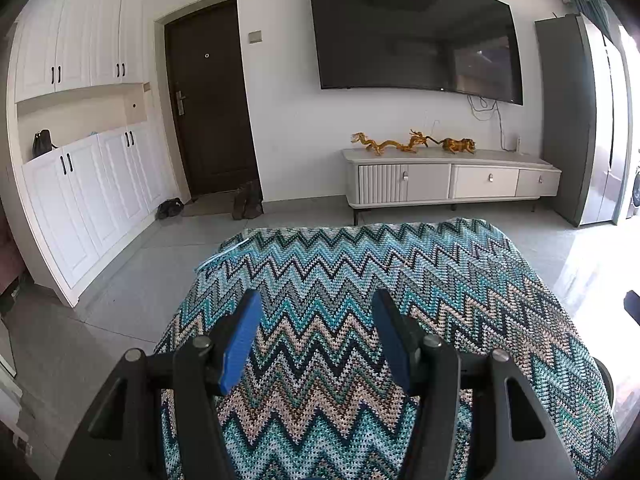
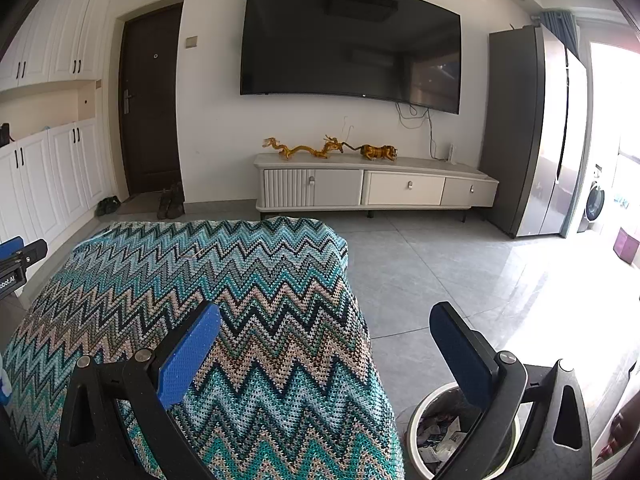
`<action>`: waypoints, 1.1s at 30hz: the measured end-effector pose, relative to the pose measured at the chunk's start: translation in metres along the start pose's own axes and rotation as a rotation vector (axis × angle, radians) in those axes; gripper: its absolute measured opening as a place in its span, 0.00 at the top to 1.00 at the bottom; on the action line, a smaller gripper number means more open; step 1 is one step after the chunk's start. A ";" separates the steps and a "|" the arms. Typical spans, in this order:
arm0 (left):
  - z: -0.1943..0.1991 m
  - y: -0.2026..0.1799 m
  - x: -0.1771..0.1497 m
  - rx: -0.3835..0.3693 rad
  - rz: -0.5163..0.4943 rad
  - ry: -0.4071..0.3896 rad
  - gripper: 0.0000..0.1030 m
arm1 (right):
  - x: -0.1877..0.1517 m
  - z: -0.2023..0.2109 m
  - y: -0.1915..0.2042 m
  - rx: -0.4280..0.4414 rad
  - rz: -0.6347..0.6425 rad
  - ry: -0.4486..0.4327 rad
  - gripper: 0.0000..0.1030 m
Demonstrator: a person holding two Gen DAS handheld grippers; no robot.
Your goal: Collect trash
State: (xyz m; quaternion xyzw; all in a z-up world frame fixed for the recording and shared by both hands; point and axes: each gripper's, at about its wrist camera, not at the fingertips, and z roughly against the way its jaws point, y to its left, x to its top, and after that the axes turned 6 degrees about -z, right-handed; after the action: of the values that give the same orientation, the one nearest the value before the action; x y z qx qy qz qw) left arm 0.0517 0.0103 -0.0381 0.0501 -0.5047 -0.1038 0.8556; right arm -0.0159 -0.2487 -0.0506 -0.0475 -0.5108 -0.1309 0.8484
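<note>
left gripper (image 1: 316, 308): jaws apart, nothing between them, poised over a zigzag-knit blanket (image 1: 360, 280) in teal, beige and black. right gripper (image 2: 326, 324): jaws spread wide and empty, straddling the blanket's right edge, its left finger above the blanket. below the right finger stands a round white trash bin (image 2: 416, 416) on the grey tiled floor (image 2: 420, 272), holding what appears to be crumpled paper trash (image 2: 440, 436), partly hidden by the finger. ahead of both grippers: a wall-mounted television (image 2: 352, 40) above a white media console (image 2: 376, 184) bearing golden dragon figurines (image 2: 304, 148).
</note>
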 end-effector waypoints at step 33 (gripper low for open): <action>0.004 0.005 -0.004 0.003 0.014 0.014 0.46 | 0.004 0.002 -0.001 0.001 0.005 0.000 0.00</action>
State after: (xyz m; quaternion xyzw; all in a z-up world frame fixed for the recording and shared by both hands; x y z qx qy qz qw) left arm 0.0466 0.0158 -0.0387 0.0487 -0.4993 -0.0965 0.8596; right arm -0.0167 -0.2500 -0.0464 -0.0483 -0.5109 -0.1287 0.8486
